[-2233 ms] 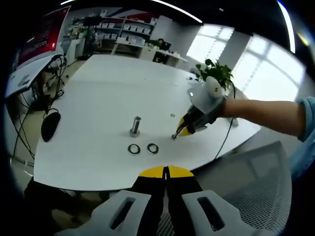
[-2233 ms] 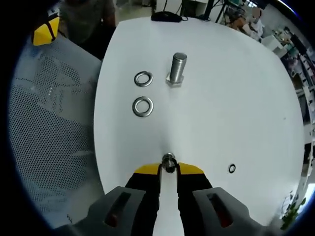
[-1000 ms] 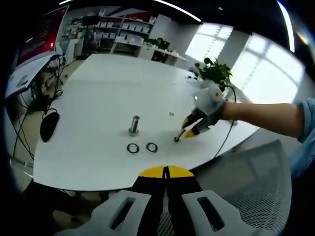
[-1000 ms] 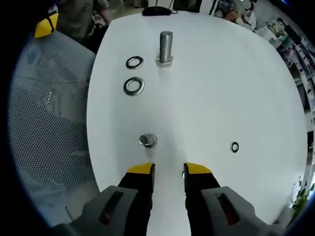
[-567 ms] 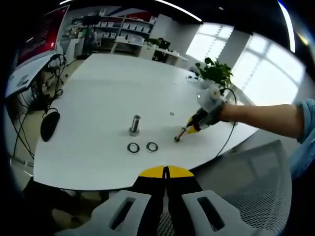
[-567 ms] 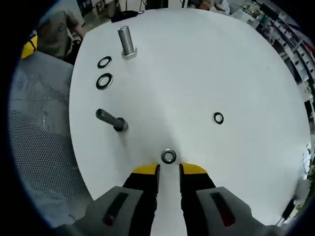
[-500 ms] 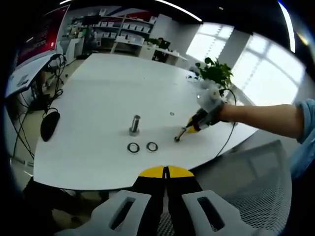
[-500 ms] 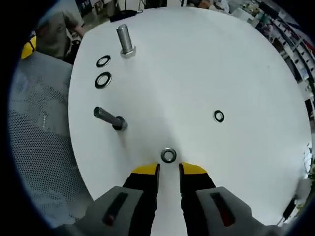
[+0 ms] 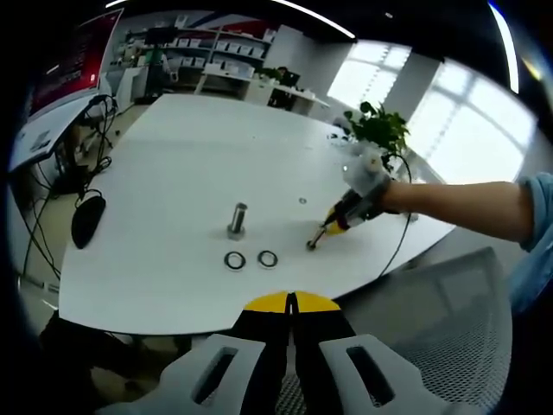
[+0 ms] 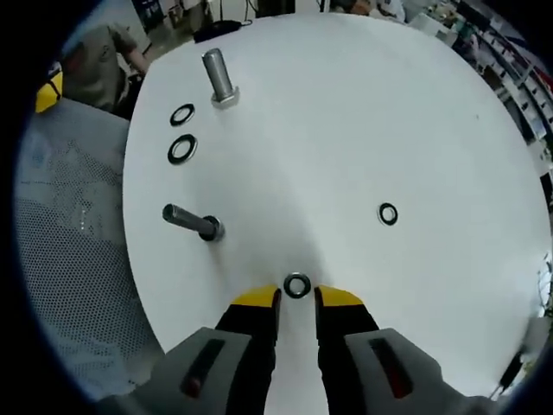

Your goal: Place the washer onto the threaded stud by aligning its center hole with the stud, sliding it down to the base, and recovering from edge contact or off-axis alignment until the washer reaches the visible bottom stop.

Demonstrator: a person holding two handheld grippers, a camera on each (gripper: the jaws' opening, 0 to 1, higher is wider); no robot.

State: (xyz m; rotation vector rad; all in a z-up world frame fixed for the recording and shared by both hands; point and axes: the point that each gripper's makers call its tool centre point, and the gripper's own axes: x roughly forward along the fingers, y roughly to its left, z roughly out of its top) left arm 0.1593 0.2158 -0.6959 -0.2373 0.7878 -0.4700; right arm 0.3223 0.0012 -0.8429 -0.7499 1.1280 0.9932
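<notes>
Nothing is on the stud (image 10: 191, 220) yet. The right gripper (image 10: 296, 299), a little open and empty, reaches for a washer (image 10: 296, 285) near the table (image 10: 363, 121) edge. The left gripper (image 9: 290, 303) is closed, empty.

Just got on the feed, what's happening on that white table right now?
The right gripper, jaws slightly apart, is down at a washer lying flat on the white table, not yet gripping it. Two bolts stand head-down: one near the gripper, another farther off beside two more washers. A fifth washer lies to the side. The left gripper is shut and held back off the table edge.
</notes>
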